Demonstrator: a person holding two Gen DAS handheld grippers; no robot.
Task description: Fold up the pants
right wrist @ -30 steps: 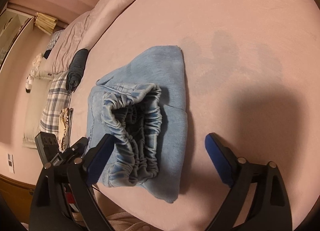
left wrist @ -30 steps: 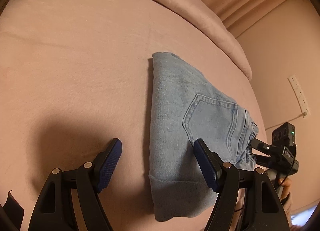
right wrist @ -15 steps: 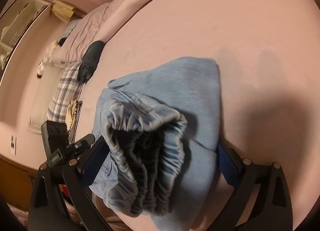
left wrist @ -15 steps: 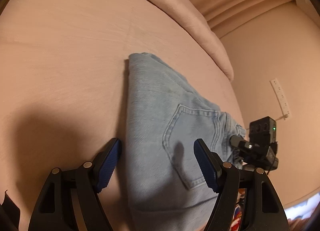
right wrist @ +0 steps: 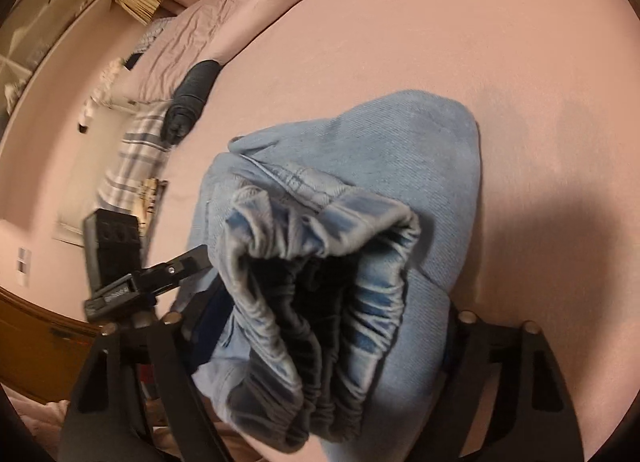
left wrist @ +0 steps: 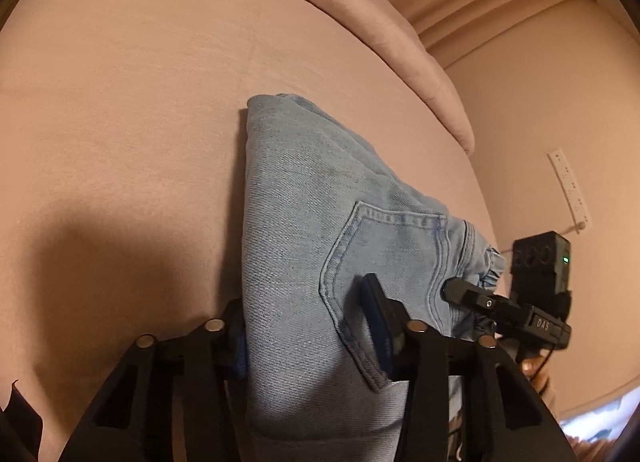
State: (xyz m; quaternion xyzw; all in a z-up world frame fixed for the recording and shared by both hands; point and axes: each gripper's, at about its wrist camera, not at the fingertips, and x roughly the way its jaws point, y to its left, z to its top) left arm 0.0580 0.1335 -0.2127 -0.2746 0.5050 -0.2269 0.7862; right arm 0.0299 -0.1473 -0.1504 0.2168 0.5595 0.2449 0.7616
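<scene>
both grippers closing around folded pants [left wrist: 320, 221], seemingly gripping.

We see the light blue denim pants [left wrist: 320, 229] folded into a thick bundle, back pocket up, gathered elastic waistband at one end, lying on pink bedding.

Faded denim pants [left wrist: 304, 229] (matt, twilled) on soft pink sheet [left wrist: 120, 109].

Pants [left wrist: 320, 221] light blue denim w/ darker blue stitching. Bed [left wrist: 120, 101] sheet pink. Both tools black w/ blue pads [left wrist: 376, 326]. Upper left, right view: dk grey roll [right wrist: 192, 97], blue/white plaid cloth [right wrist: 132, 157].
</scene>
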